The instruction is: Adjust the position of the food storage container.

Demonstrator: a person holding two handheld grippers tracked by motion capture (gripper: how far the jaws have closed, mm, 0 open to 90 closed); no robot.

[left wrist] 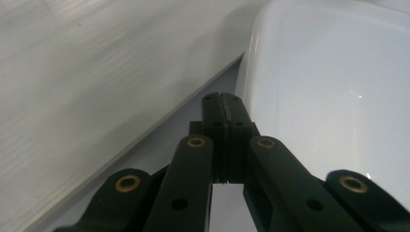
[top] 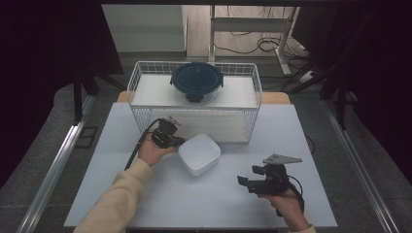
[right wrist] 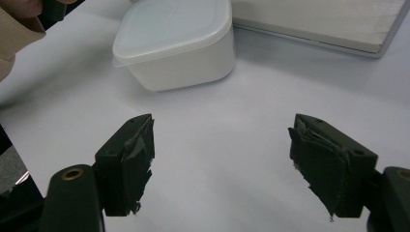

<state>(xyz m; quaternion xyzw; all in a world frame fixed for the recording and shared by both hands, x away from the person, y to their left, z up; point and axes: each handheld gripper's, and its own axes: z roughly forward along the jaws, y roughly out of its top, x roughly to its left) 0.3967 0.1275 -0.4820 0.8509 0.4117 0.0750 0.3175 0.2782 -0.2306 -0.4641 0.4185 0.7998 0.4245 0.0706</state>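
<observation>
On the tabletop [top: 145, 194], left tool [top: 176, 141] sits clenched, empty, touching white box's [top: 199, 154] left corner; right tool [top: 244, 181] released, farther off.

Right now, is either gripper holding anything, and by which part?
No. The left gripper is shut on nothing beside the white box; the right gripper is open.

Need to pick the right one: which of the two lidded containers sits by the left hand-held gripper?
The white square container on the table, beside the shut left hand-held gripper. The dark-lidded round one stands up in the wire basket.
</observation>
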